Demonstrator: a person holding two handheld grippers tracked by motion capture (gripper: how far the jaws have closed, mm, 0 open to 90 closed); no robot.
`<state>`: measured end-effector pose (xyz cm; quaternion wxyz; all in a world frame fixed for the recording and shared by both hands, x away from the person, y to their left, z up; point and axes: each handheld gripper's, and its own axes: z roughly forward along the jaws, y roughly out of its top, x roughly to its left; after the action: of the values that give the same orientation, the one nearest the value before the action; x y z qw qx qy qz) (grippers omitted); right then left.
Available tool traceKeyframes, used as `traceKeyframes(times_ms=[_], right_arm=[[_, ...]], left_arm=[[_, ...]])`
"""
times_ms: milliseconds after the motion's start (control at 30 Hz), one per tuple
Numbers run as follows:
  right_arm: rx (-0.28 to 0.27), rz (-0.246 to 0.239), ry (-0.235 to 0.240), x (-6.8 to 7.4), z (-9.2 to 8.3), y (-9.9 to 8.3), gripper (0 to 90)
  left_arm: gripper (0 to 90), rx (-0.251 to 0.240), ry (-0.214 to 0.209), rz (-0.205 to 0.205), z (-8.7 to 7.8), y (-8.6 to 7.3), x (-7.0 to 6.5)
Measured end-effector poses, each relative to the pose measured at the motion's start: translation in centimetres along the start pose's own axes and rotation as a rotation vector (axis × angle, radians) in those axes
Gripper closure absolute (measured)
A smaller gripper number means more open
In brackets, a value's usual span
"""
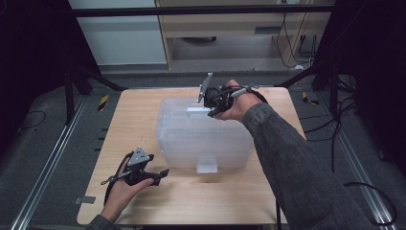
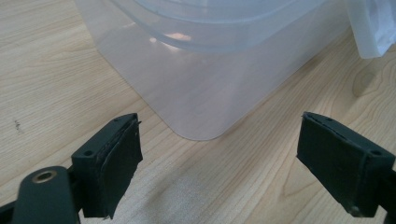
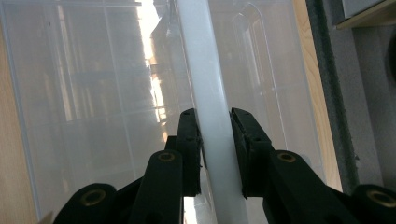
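On top of the clear plastic box (image 1: 203,132), which sits in the middle of the wooden counter (image 1: 230,201), the right tool (image 3: 215,140) has its jaws pressed against both sides of the white handle (image 3: 205,84) running along the box's lid. Near the box's front left corner, the left tool (image 2: 219,154) rests low over the counter with its jaws spread wide and nothing between them. At the box's front wall a white latch (image 1: 207,165) hangs down.

A pale wooden desk (image 1: 143,103) stands on grey carpet (image 1: 43,139), with a wooden cabinet (image 1: 230,28) behind and dark surroundings.
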<state>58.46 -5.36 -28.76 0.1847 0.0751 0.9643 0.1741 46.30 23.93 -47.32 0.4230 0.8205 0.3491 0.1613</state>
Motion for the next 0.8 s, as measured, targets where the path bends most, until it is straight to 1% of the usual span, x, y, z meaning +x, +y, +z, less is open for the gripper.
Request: traceKeyframes(times_ms=[133, 233, 300, 433, 567, 633, 767, 800], right_arm=[[-0.020, -0.005, -0.006, -0.3, -0.2, -0.1, 74.0], [-0.038, -0.002, -0.010, -0.9, -0.6, -0.1, 73.9], [-0.038, 0.004, -0.010, -1.2, -0.8, -0.1, 73.7], [-0.038, 0.009, -0.014, -1.9, -1.1, 0.1, 73.2], [-0.035, 0.009, -0.013, -2.7, -1.2, 0.4, 73.1], [-0.031, 0.010, -0.008, -2.9, -1.2, 0.4, 73.1], [-0.035, 0.008, -0.005, -3.3, -1.3, 0.5, 73.1], [-0.036, 0.006, -0.008, -3.4, -1.3, 0.5, 73.1]], left_arm=[[13.2, -0.003, -0.001, -0.001, 0.0, 0.0, 0.0], [13.4, -0.004, 0.000, 0.000, 0.0, 0.0, -0.1], [14.1, -0.011, 0.001, -0.002, -0.2, 0.1, 0.0], [18.6, -0.029, 0.002, -0.006, -0.6, 0.2, 0.0], [27.3, -0.064, 0.014, -0.003, -1.3, 0.5, 0.0], [31.6, -0.087, 0.010, -0.010, -1.8, 0.6, 0.1], [42.3, -0.127, 0.017, -0.010, -2.6, 0.9, 0.1], [45.7, -0.139, 0.013, -0.011, -2.8, 1.0, 0.1]])
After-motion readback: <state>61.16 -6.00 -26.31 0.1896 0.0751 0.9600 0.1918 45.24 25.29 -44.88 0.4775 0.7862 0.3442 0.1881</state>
